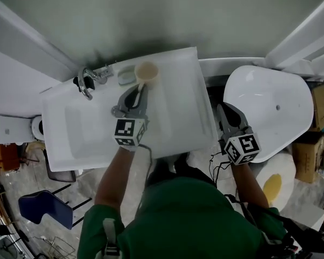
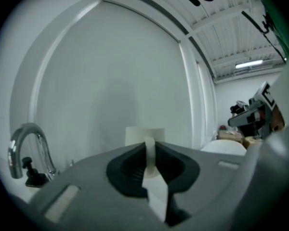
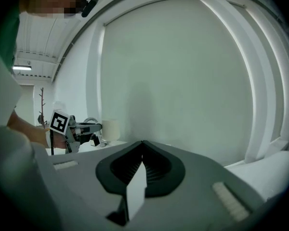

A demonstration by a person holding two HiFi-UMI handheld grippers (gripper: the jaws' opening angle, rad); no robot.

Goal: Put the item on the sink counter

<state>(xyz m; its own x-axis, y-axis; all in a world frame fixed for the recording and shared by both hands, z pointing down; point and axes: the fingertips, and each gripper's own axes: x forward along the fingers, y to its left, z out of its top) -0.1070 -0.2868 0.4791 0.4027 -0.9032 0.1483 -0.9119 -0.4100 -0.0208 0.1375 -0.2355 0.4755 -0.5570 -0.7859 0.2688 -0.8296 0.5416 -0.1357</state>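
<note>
**Cup at the back edge of the sink counter**

The only print I could see was the black-and-white square markers on my grippers' cubes.

My left gripper (image 1: 137, 93) was clamped on the thin handle of a beige cup (image 1: 147, 70). The cup sat over the back edge of the white sink counter (image 1: 178, 101), just right of a pale green soap dish (image 1: 126, 75). The chrome faucet (image 1: 87, 82) was at the back left corner. Whether the cup's base touched the counter, I couldn't tell.

My right gripper (image 1: 225, 112) hung past the counter's right edge, jaws together on nothing, beside a white tub (image 1: 270, 112).

A plain pale wall stood behind. Cardboard boxes (image 1: 321, 107) stood at the far right, and a blue chair (image 1: 46, 209) on the mottled floor to the left.
</note>
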